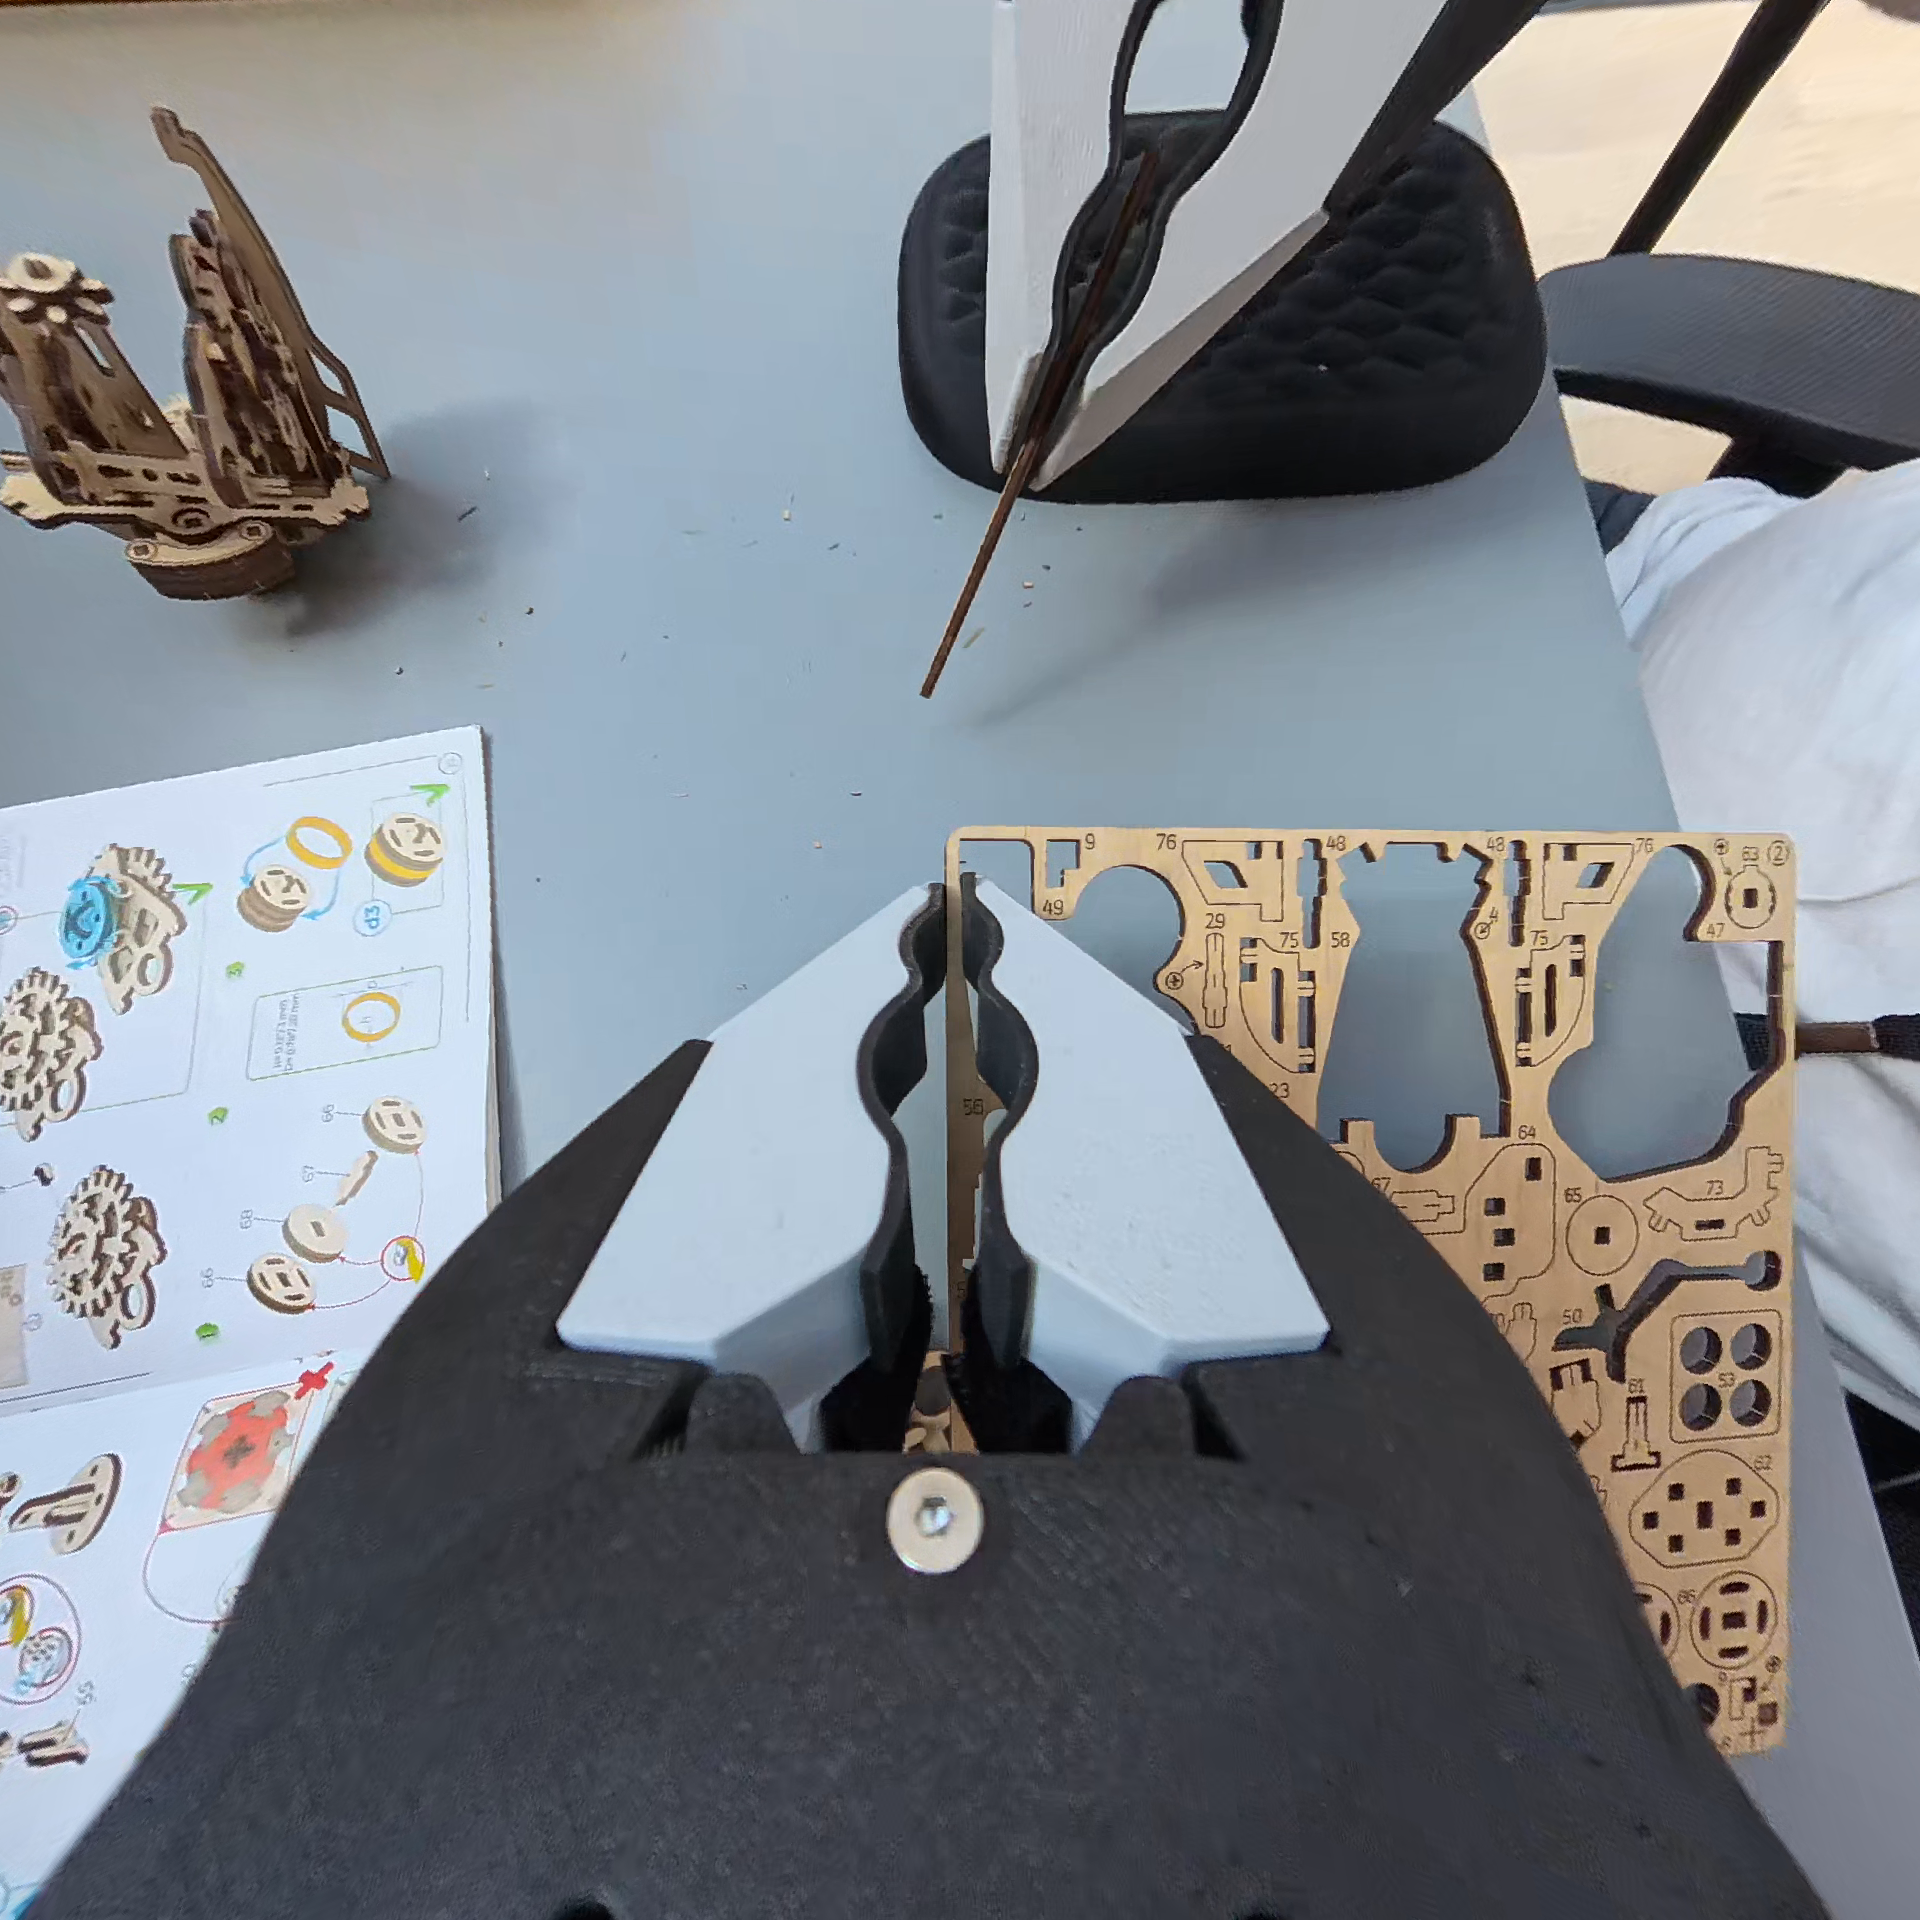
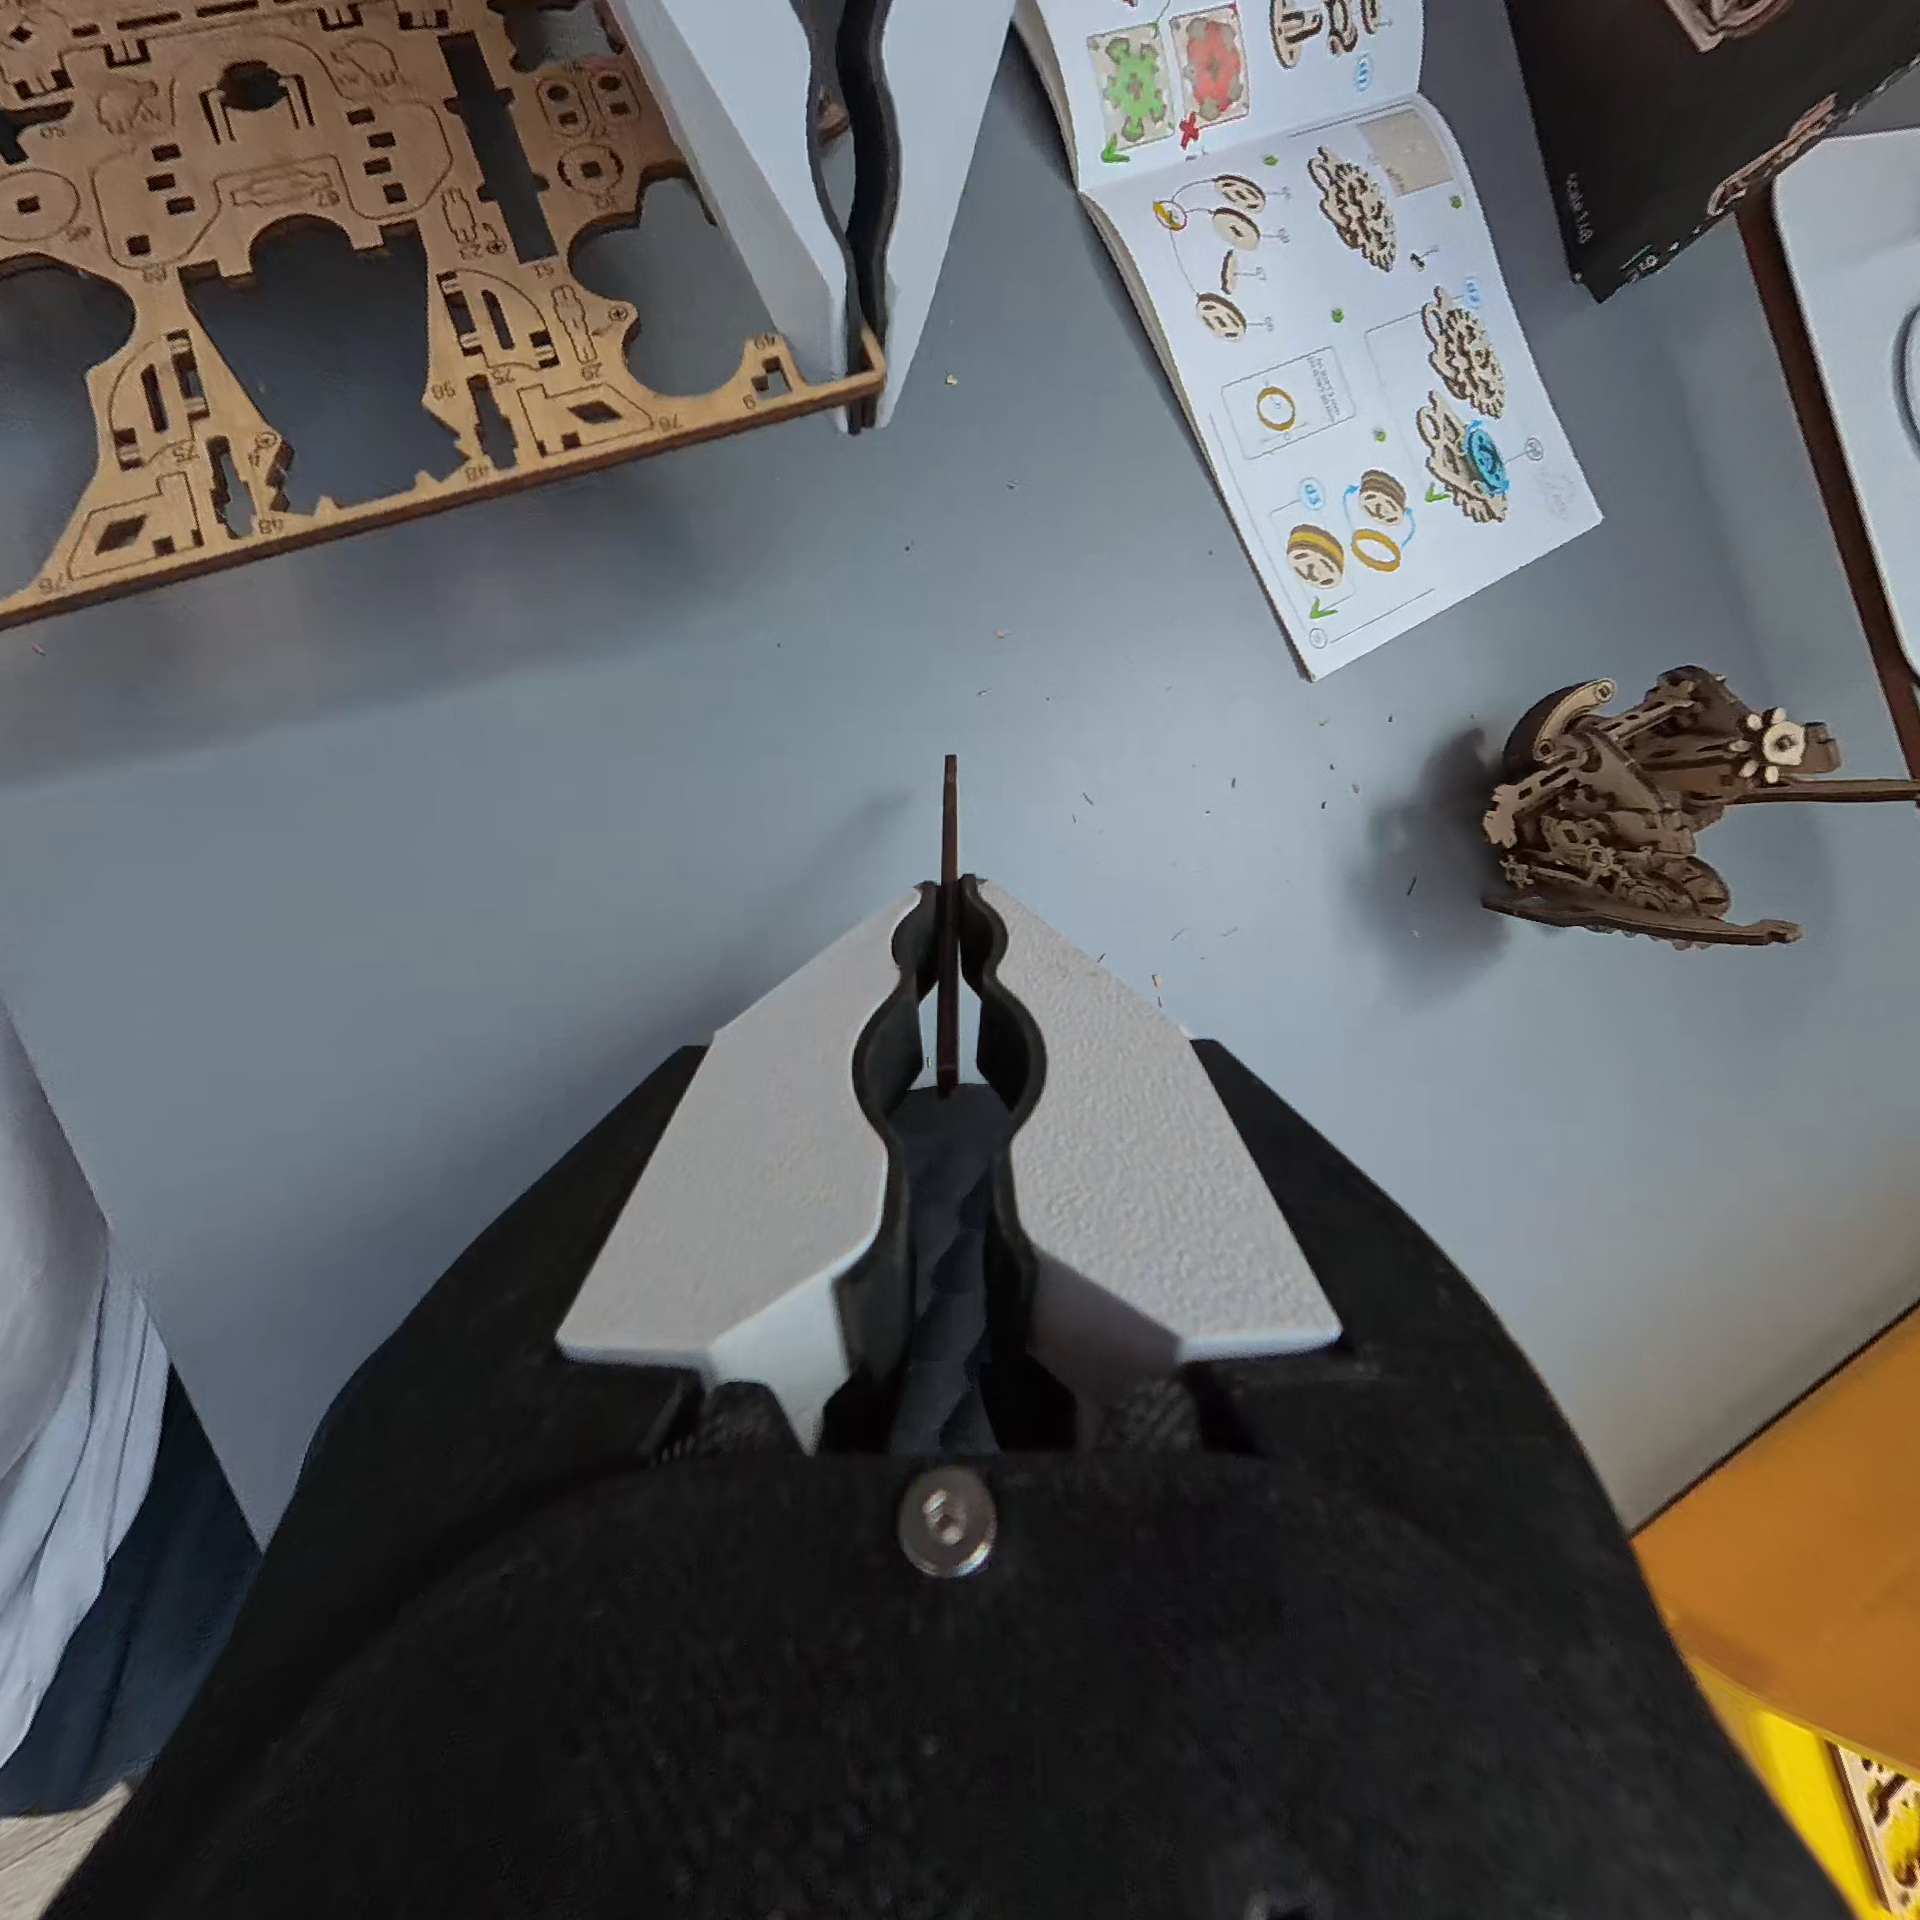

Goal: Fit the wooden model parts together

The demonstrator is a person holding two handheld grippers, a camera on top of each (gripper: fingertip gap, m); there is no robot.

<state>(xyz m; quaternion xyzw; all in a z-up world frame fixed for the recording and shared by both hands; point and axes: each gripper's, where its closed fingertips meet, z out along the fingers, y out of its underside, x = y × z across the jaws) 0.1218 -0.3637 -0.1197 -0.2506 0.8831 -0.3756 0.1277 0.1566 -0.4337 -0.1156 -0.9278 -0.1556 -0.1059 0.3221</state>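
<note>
My left gripper [image 1: 953,891] is shut on the edge of a laser-cut wooden parts sheet [image 1: 1455,1091], which it holds just over the grey table; part of the sheet is hidden behind its fingers. The sheet also shows at the top left of the right wrist view [image 2: 312,312], with the left gripper [image 2: 868,421] on its corner. My right gripper [image 2: 948,883] is shut on a thin flat dark wooden piece [image 2: 949,821], seen edge-on, that sticks out past the fingertips. In the left wrist view the right gripper [image 1: 1023,468] hangs above the table with the piece [image 1: 966,592] pointing down.
A half-built wooden model [image 1: 197,416] stands at the far left of the table [image 1: 675,644], and it also shows in the right wrist view [image 2: 1642,810]. An open instruction booklet [image 1: 229,1039] lies at the left. A black chair [image 1: 1299,312] and a person's white sleeve [image 1: 1787,779] are beyond the table edge. The gap from one gripper's tips to the other's is roughly 9 cm. Both grippers' tips are roughly 20 cm from the half-built wooden model [image 1: 197,416]. The right camera catches it too, in the right wrist view [image 2: 1629,785].
</note>
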